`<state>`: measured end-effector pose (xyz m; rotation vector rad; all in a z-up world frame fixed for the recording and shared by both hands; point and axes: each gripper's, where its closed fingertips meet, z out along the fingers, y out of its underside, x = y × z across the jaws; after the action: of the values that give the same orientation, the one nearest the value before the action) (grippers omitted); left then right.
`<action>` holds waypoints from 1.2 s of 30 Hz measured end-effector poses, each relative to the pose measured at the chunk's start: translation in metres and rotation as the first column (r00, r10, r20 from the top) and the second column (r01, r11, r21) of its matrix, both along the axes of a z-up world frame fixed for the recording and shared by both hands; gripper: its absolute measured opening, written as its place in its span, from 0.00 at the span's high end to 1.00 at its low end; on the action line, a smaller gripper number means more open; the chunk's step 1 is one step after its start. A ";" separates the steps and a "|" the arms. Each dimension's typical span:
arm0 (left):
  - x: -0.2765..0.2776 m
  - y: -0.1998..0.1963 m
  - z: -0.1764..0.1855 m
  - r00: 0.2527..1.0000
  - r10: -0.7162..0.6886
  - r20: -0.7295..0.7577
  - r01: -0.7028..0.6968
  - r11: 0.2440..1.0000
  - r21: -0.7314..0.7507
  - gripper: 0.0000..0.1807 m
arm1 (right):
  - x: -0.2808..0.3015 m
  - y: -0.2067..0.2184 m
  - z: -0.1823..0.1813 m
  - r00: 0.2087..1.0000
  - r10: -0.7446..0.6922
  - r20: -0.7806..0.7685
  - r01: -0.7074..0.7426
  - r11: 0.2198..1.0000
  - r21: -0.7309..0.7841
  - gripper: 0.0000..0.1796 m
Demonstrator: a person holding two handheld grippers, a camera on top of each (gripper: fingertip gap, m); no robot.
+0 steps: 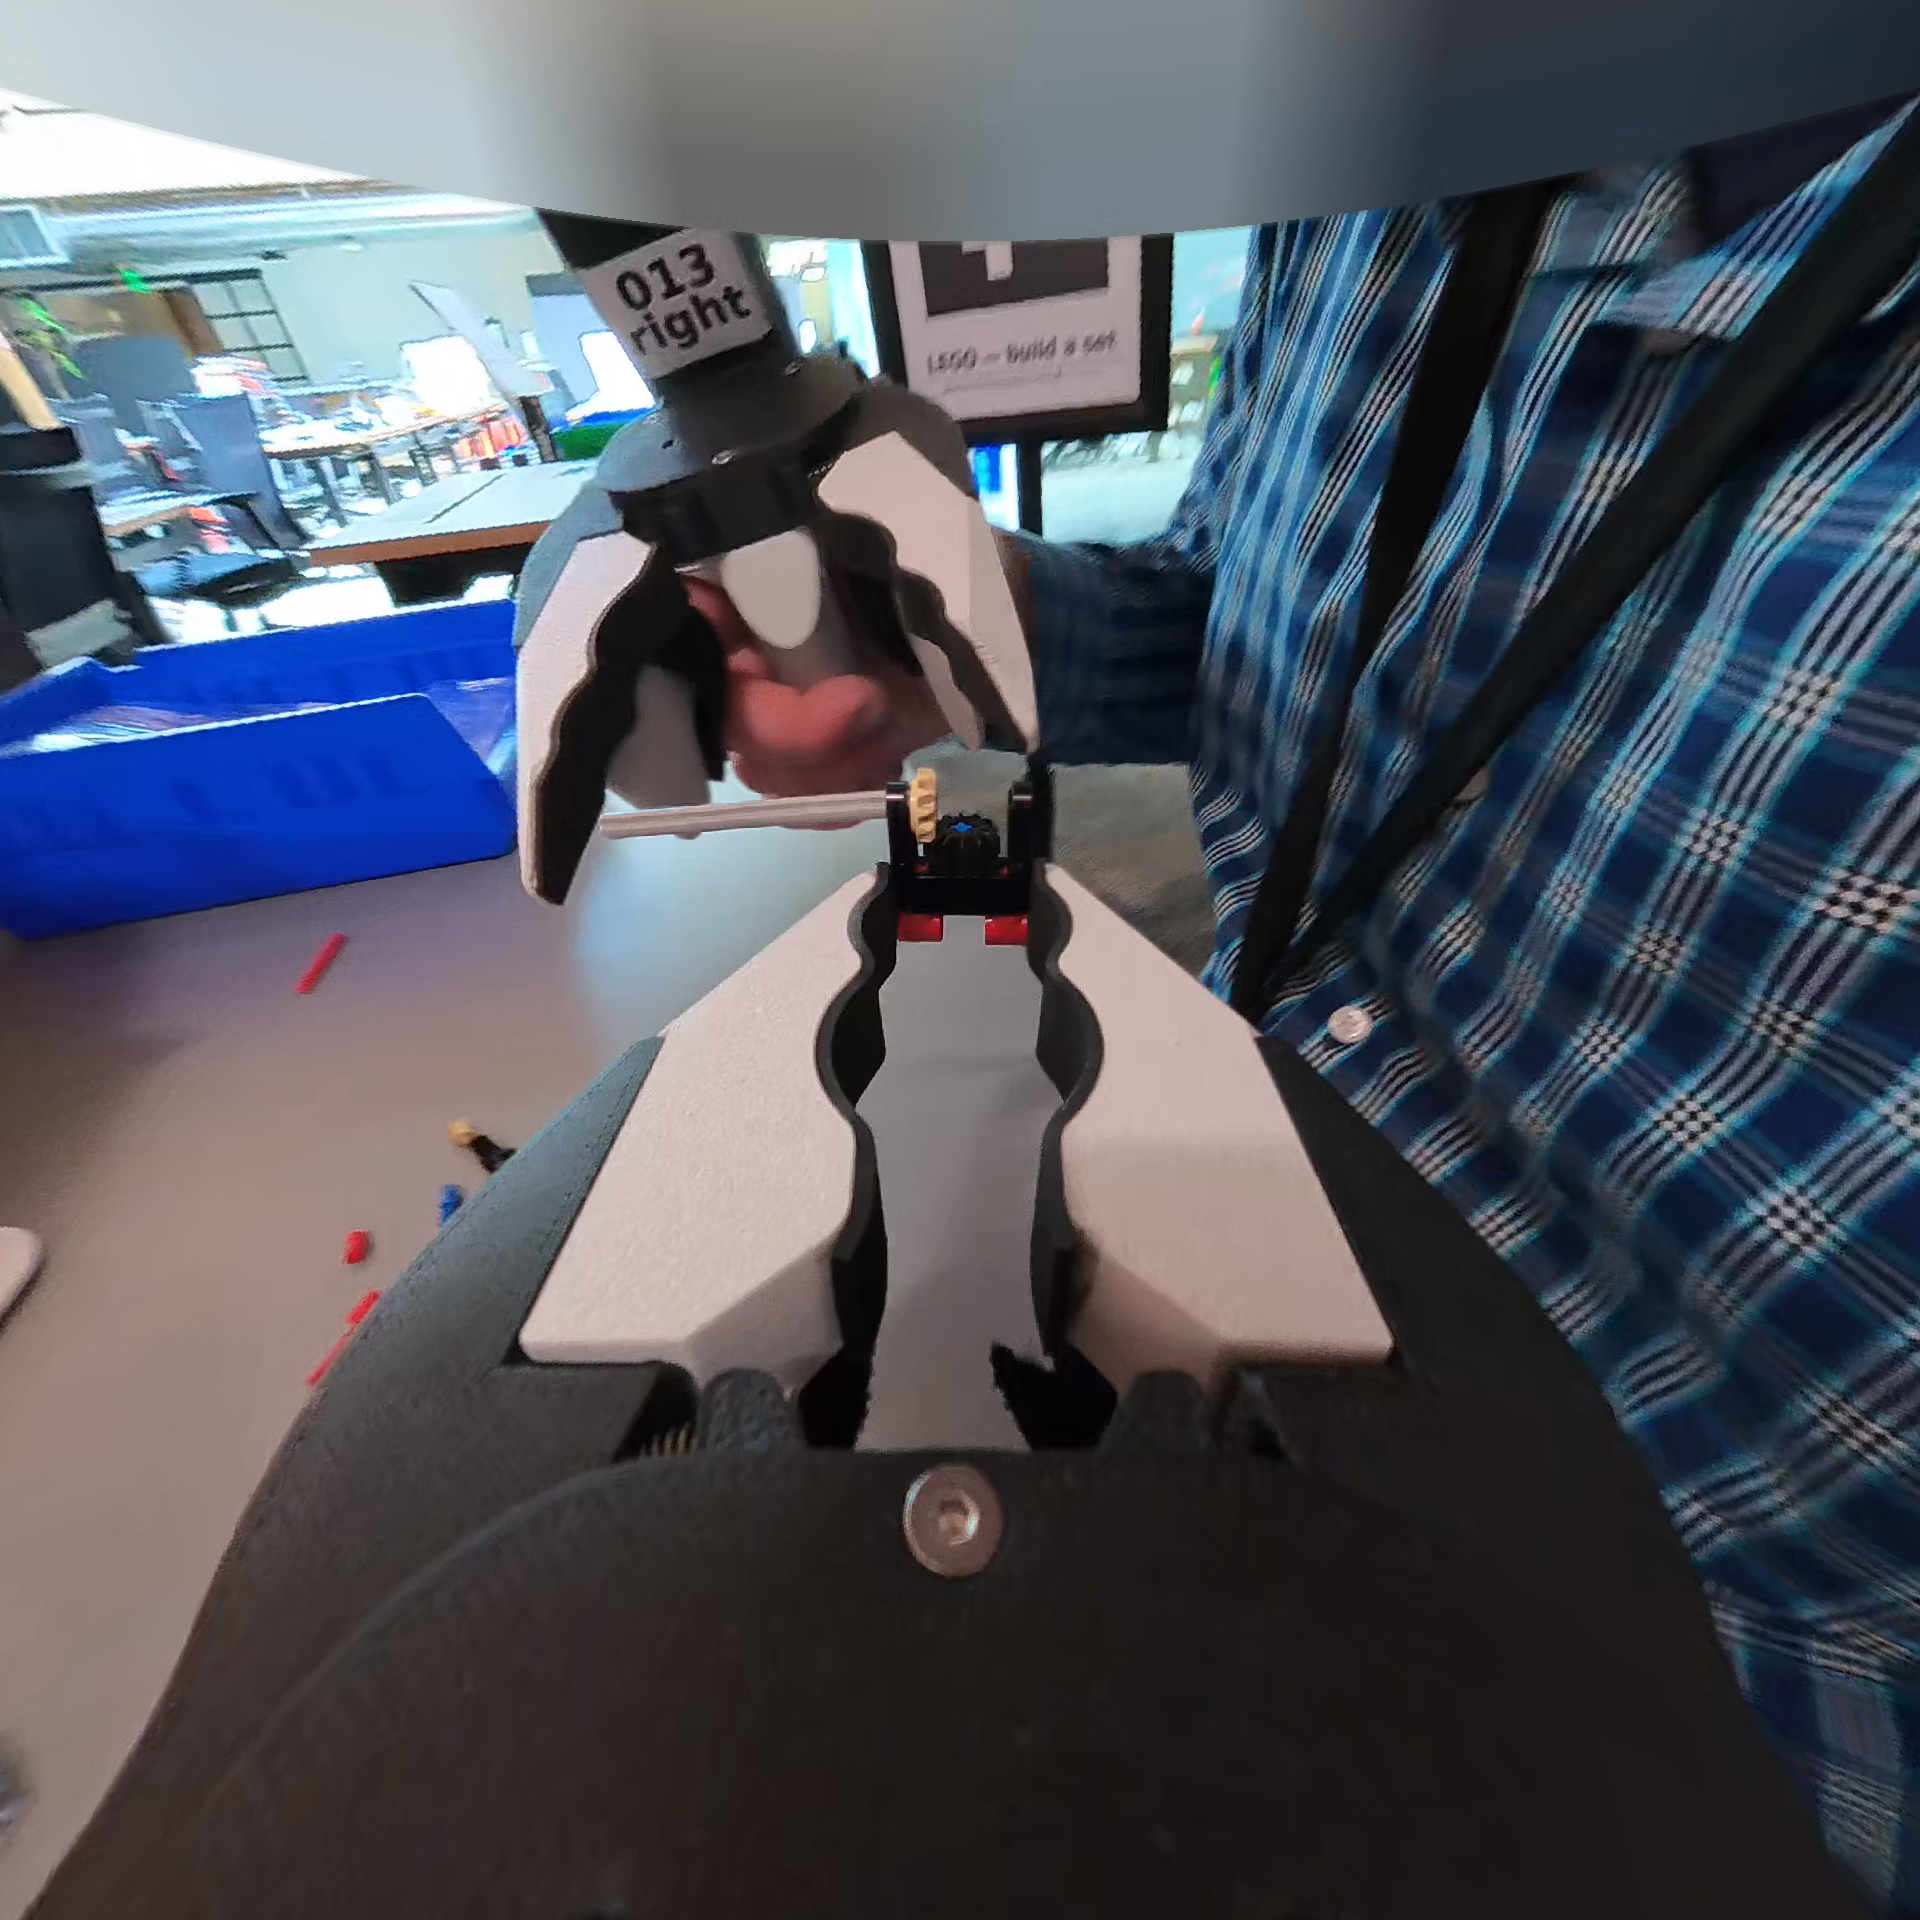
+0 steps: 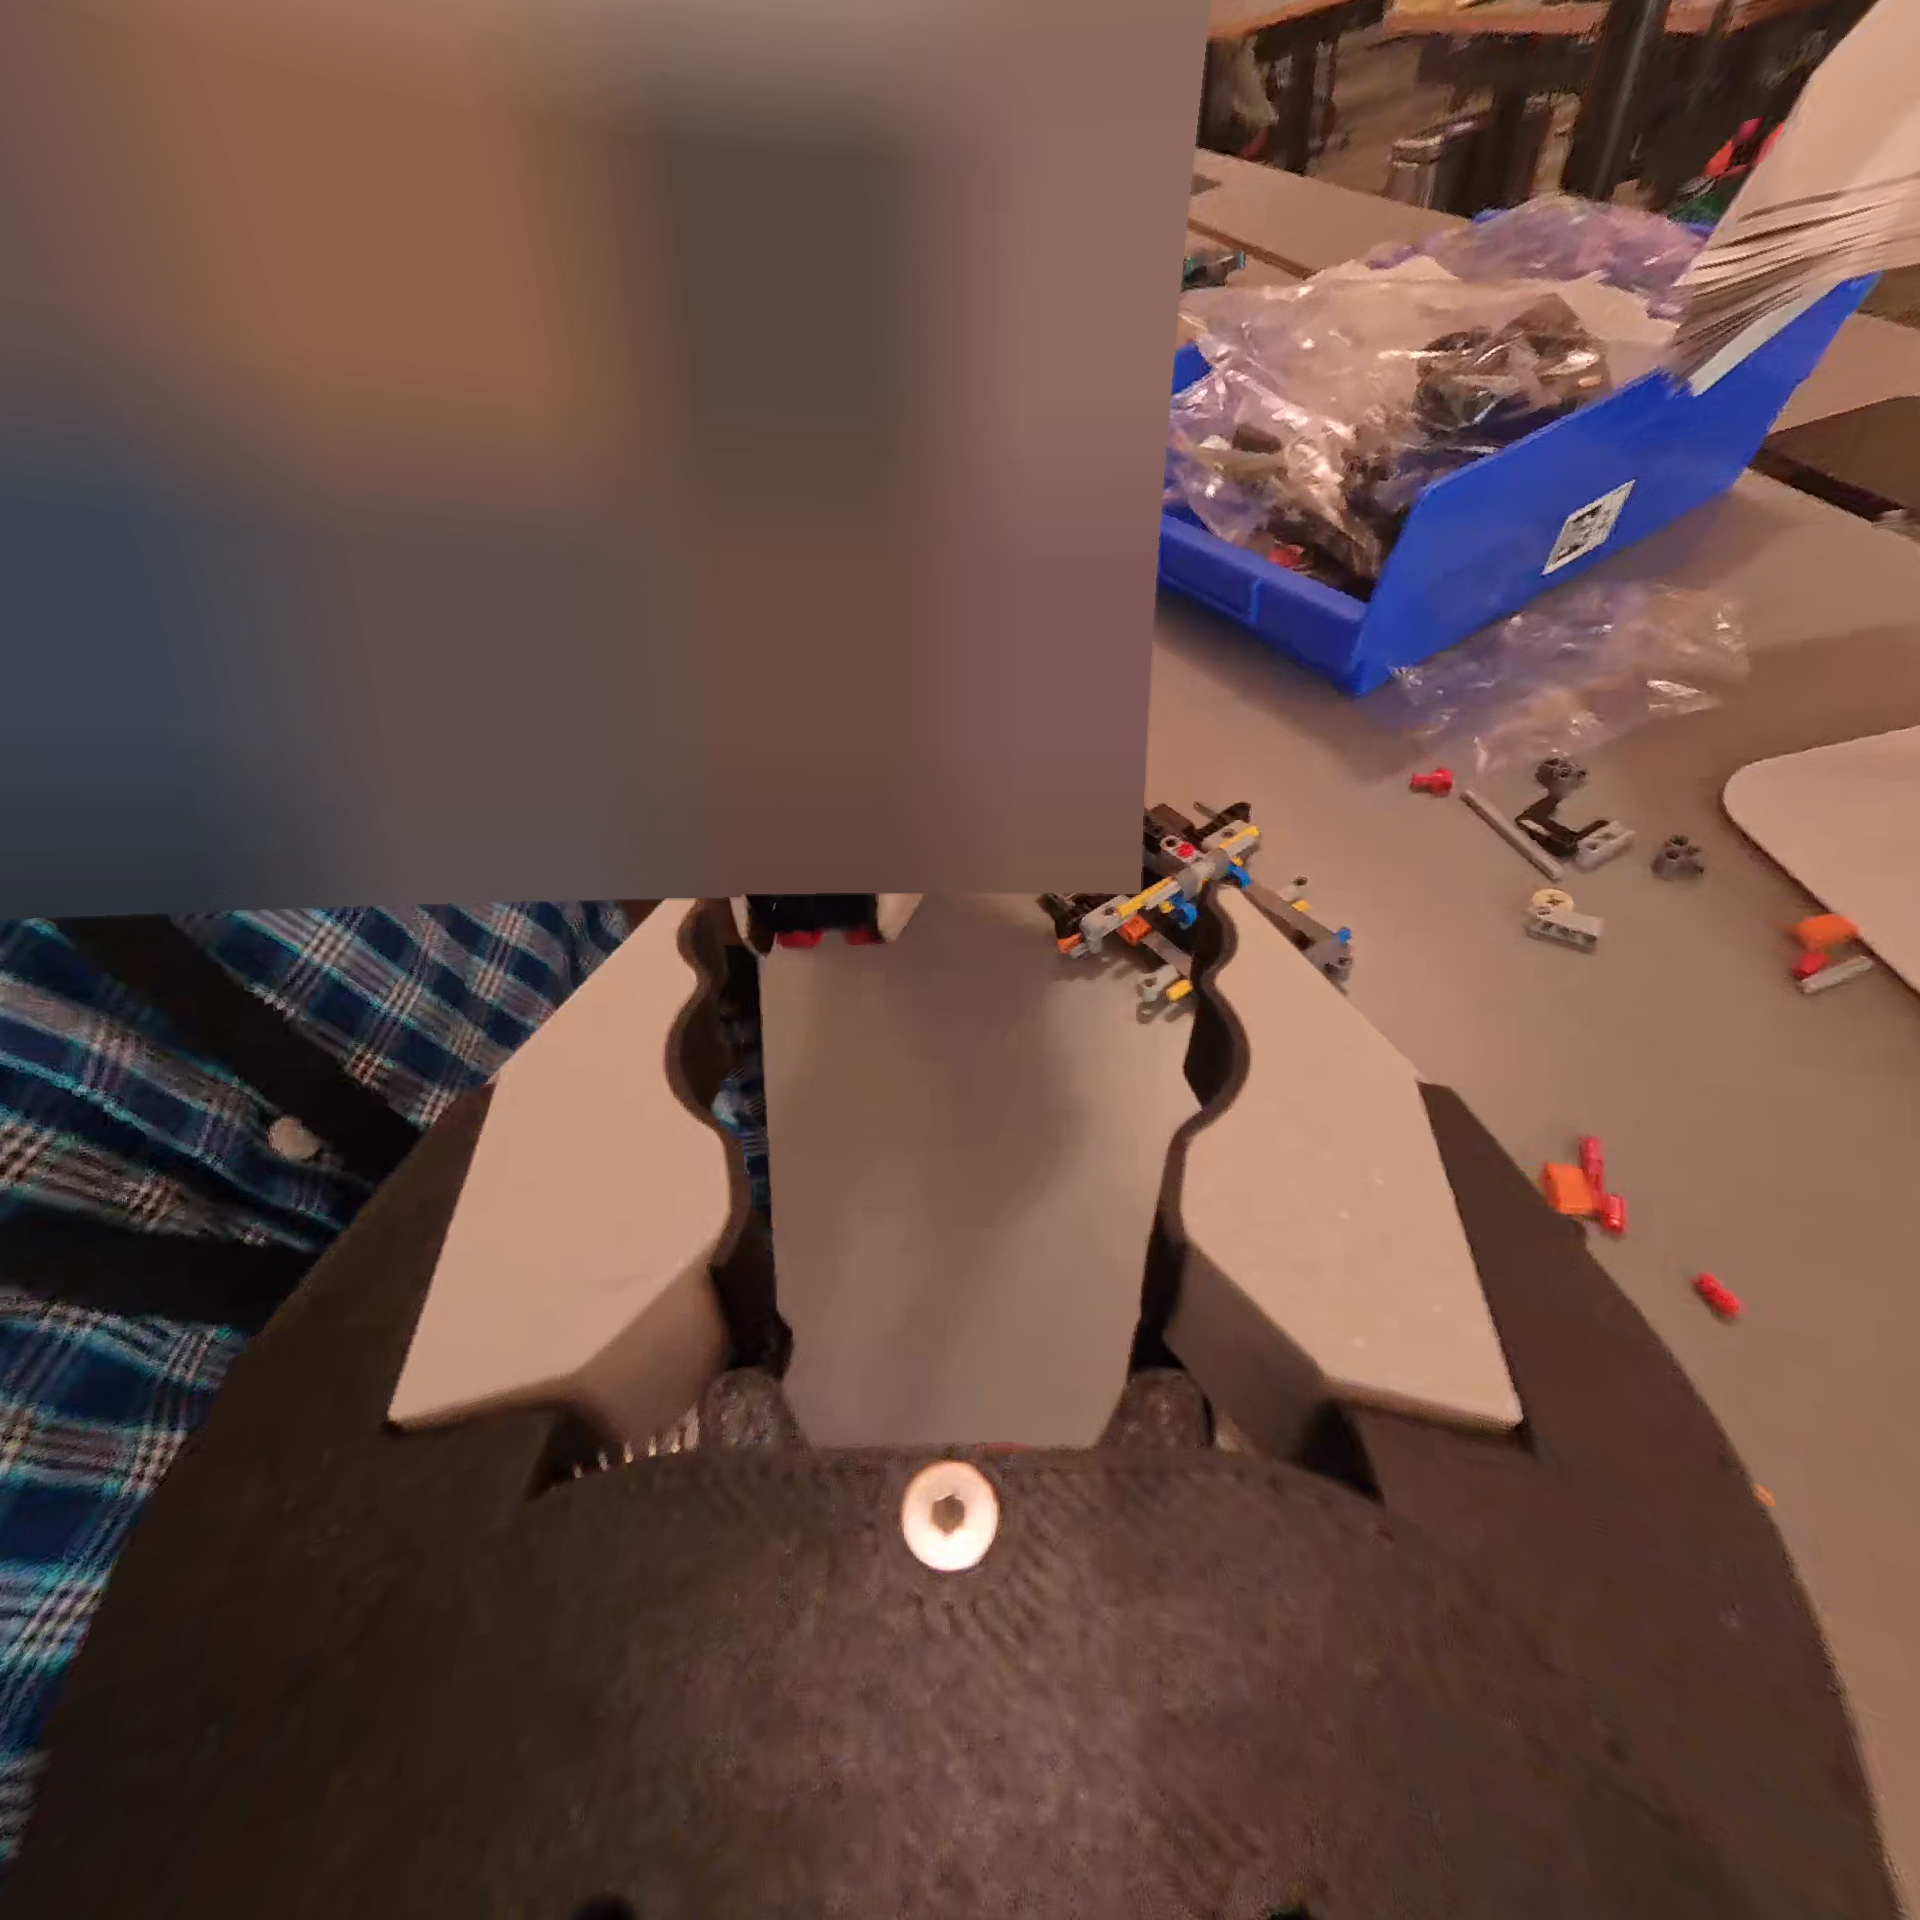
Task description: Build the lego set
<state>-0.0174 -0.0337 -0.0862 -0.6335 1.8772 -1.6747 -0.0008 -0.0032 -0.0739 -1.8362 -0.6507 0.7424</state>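
Note:
My left gripper [image 1: 961,883] is shut on a small black lego frame [image 1: 961,878] with two red pins at its base, held up above the table. A black gear [image 1: 961,831] sits inside the frame and a tan gear [image 1: 923,816] sits on a grey axle [image 1: 727,818] that sticks out to the left. My right gripper [image 1: 779,779] hangs above and behind the frame, pointing down, jaws wide open; the axle's free end lies by its left finger. In the right wrist view my right gripper [image 2: 951,935] is open, and the frame [image 2: 821,925] shows just past its tips.
A blue bin [image 2: 1558,520] with plastic bags of parts stands at the back; it also shows in the left wrist view [image 1: 239,769]. A partly built model [image 2: 1174,904] and loose pieces [image 2: 1558,914] lie on the grey table [image 2: 1403,1039]. A person's plaid shirt [image 1: 1610,831] is close by.

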 end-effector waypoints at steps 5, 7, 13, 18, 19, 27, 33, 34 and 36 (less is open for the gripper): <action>0.004 -0.002 0.000 0.999 0.040 0.034 -0.042 0.997 0.061 0.87 | -0.001 0.001 0.004 0.998 -0.051 0.049 0.048 0.997 0.067 0.60; 0.006 -0.004 -0.001 0.998 0.047 0.042 -0.050 0.996 0.078 0.87 | -0.001 0.001 0.005 0.997 -0.063 0.050 0.059 0.995 0.078 0.64; 0.006 -0.006 -0.002 0.998 0.050 0.048 -0.054 0.994 0.099 0.87 | -0.004 -0.001 0.002 0.996 -0.060 0.065 0.055 0.995 0.078 0.67; 0.008 -0.007 0.000 0.997 0.056 0.059 -0.061 0.993 0.099 0.87 | -0.002 -0.001 0.005 0.993 -0.077 0.091 0.066 0.992 0.109 0.68; 0.008 -0.007 0.000 0.997 0.058 0.060 -0.064 0.993 0.101 0.87 | -0.002 -0.001 0.005 0.992 -0.078 0.096 0.067 0.991 0.114 0.68; 0.011 -0.003 -0.005 0.994 0.092 0.062 -0.101 0.983 0.152 0.87 | -0.009 -0.007 0.002 0.992 -0.032 0.120 0.018 0.993 0.119 0.84; 0.010 -0.008 -0.003 0.994 0.081 0.070 -0.091 0.984 0.155 0.87 | -0.001 -0.003 0.003 0.985 -0.081 0.155 0.058 0.988 0.144 0.70; 0.010 -0.008 -0.003 0.994 0.080 0.071 -0.091 0.983 0.159 0.87 | -0.001 -0.003 0.003 0.985 -0.078 0.151 0.056 0.988 0.141 0.70; 0.010 -0.010 -0.004 0.994 0.079 0.071 -0.090 0.982 0.166 0.87 | 0.000 -0.003 0.002 0.986 -0.077 0.148 0.057 0.989 0.139 0.68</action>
<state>-0.0071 -0.0435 -0.0899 -0.5748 1.8952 -1.4468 -0.0012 -0.0057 -0.0715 -1.7933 -0.7164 0.5047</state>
